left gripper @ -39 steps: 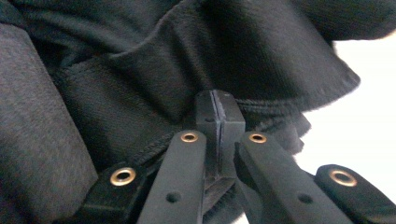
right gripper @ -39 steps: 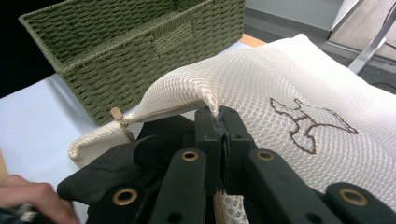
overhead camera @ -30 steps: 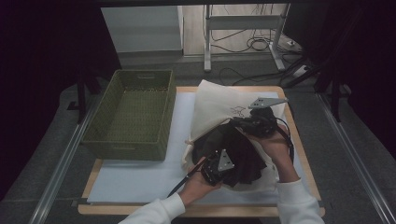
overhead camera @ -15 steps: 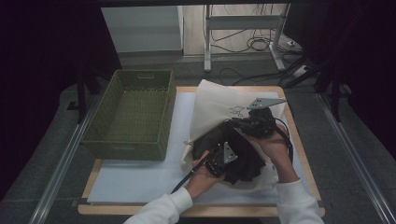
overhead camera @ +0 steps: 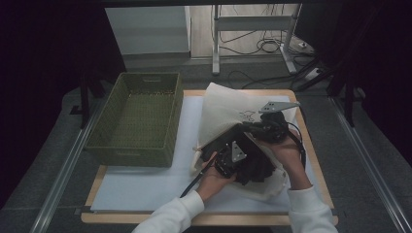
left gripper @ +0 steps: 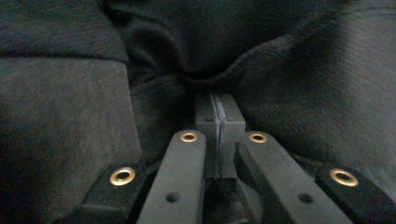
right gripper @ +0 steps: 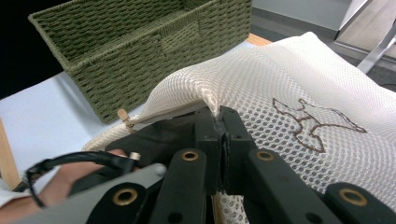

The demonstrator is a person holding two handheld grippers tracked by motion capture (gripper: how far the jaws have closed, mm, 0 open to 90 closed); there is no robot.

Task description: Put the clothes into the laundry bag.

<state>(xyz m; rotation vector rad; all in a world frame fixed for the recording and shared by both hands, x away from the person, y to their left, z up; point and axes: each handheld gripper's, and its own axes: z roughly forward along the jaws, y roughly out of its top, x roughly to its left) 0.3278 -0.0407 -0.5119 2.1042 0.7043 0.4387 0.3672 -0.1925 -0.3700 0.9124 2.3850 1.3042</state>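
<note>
A white mesh bag (overhead camera: 228, 109) with a brown print lies on the mat, its mouth toward the person. My right gripper (overhead camera: 244, 127) is shut on the bag's rim (right gripper: 211, 103) and lifts that edge. A dark garment (overhead camera: 256, 169) sits in the bag's mouth. My left gripper (overhead camera: 244, 165) is shut, its tips (left gripper: 218, 109) buried in a pinched fold of the dark garment (left gripper: 70, 116). Both hands hold the grippers close together over the bag. In the right gripper view the mesh bag (right gripper: 303, 84) drapes away to the right.
A green woven basket (overhead camera: 138, 116) stands to the left of the bag, on a white mat (overhead camera: 145, 189) over the wooden tabletop. The same basket (right gripper: 140, 42) is at the upper left of the right gripper view. Cables and a metal stand sit on the floor beyond the table.
The left gripper has shifted slightly farther into the bag's mouth with the dark garment. The right gripper has kept the rim in the same place.
</note>
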